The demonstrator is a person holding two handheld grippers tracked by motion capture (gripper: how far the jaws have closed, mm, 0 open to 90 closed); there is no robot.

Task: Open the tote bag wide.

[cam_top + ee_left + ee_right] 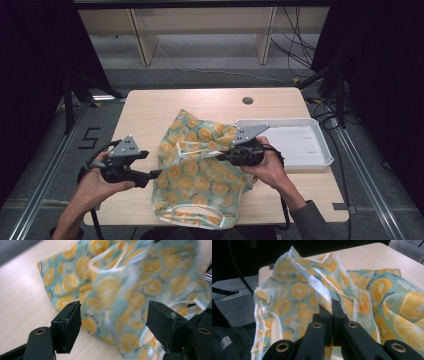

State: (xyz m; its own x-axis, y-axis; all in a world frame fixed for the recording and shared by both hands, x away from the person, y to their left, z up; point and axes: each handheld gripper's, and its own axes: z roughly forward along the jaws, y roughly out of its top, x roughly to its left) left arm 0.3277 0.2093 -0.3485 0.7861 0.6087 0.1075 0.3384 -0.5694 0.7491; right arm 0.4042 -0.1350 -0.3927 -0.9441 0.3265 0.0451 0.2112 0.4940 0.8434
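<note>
Cloth [200,175], teal with an orange-slice print and white hem, lies rumpled on the counter [145,112]. Its long axis runs from the near counter edge away toward the far side, leaning slightly right; the far corner points away from the person, and the near hem hangs at the counter's front edge.

Right gripper [220,156]: fingers [325,308] pressed together, clamped on a fold of the cloth at its white hem. In the right gripper view the pinched fold rises above the fingertips as a ridge, with hem edges running up and away from them. The gripper points left across the cloth, over its middle.

Left gripper [156,173]: fingers [68,325] stand wide apart with nothing pressed between the pads. In the left gripper view the cloth sits just beyond and between the fingertips, blurred, with no contact visible. The gripper points right, tips at the cloth's left edge.

White tray [320,150] sits on the counter to the right, behind the right hand [270,167], just beside the cloth's far-right part.
</note>
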